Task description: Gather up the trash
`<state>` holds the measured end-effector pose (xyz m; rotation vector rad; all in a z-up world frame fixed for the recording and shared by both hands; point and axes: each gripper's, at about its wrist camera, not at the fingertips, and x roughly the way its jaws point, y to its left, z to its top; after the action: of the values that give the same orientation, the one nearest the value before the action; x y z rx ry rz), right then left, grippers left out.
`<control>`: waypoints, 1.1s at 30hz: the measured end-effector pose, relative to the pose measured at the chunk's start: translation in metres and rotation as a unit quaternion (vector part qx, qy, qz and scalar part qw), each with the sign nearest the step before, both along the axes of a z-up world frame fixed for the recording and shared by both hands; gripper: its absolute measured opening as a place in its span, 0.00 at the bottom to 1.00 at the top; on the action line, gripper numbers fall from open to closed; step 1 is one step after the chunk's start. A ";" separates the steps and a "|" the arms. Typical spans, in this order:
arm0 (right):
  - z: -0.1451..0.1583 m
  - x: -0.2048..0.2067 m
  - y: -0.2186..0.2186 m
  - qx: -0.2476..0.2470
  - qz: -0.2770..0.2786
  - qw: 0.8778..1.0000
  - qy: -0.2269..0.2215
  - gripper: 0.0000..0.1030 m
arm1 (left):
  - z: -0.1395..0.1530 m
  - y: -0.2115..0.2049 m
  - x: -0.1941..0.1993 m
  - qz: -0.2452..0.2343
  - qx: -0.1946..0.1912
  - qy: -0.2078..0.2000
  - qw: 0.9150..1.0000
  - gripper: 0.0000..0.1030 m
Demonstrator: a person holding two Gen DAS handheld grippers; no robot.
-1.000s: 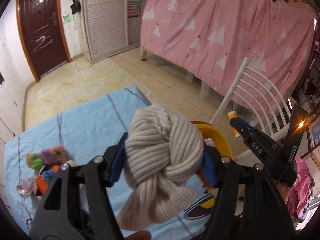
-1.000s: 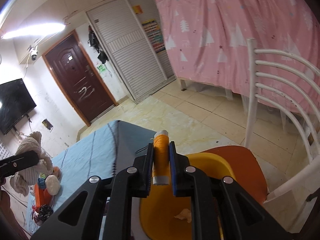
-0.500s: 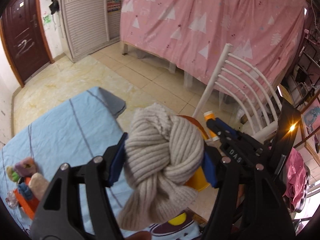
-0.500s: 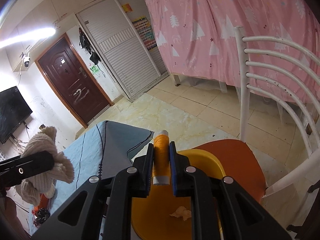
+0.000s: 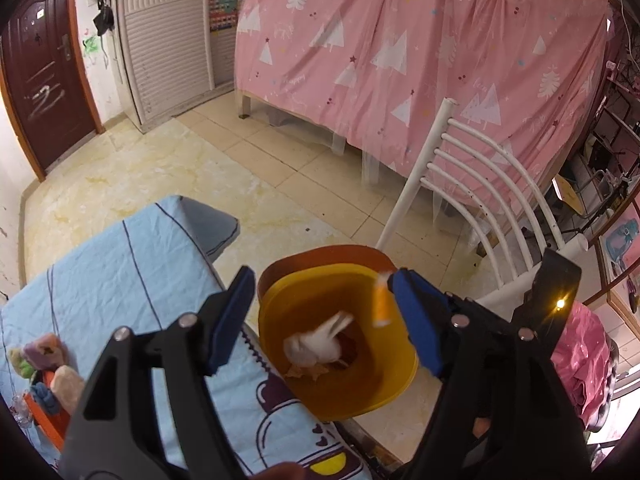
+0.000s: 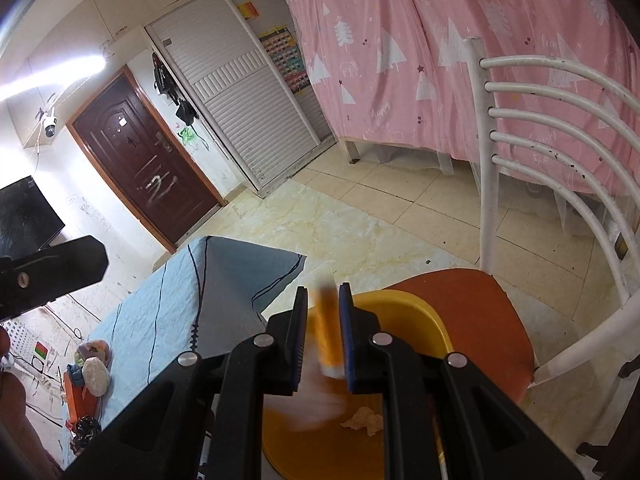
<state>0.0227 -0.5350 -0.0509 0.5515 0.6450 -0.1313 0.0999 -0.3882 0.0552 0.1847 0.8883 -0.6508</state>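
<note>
Jaws of the left gripper (image 5: 320,320) are opening, empty, above the yellow bin (image 5: 394,384), where a blurred pale bundle (image 5: 316,346) lies inside. Right gripper (image 6: 323,334) is clamped on an orange tube (image 6: 329,332) over the bin.

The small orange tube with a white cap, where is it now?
The small orange tube sits between the right gripper's pads, above the yellow plastic bin on the orange chair seat.

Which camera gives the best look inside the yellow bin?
The left wrist view: it looks down into the bin, showing a blurred white wad and scraps at the bottom. The right wrist view has the bin mostly hidden behind its own tool.
</note>
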 end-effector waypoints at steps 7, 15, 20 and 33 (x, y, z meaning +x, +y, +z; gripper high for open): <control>0.001 0.001 0.007 -0.005 0.011 1.000 0.000 0.13 | 0.012 0.012 -0.001 0.008 -0.007 -0.010 1.000 0.67; 0.021 0.000 0.031 -0.020 0.043 0.999 -0.026 0.45 | 0.021 0.037 0.004 0.031 -0.015 -0.011 0.999 0.67; 0.030 0.006 0.062 -0.032 0.083 0.995 -0.035 0.50 | 0.033 0.070 0.005 0.053 -0.023 -0.019 0.998 0.67; 0.047 0.031 0.155 -0.057 0.177 0.982 -0.037 0.57 | 0.054 0.198 0.006 0.141 -0.031 -0.054 0.988 0.70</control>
<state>0.0539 -0.3795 -0.0039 0.3239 0.6501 0.1850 0.1055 -0.1902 0.1088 0.0370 0.7715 -0.4002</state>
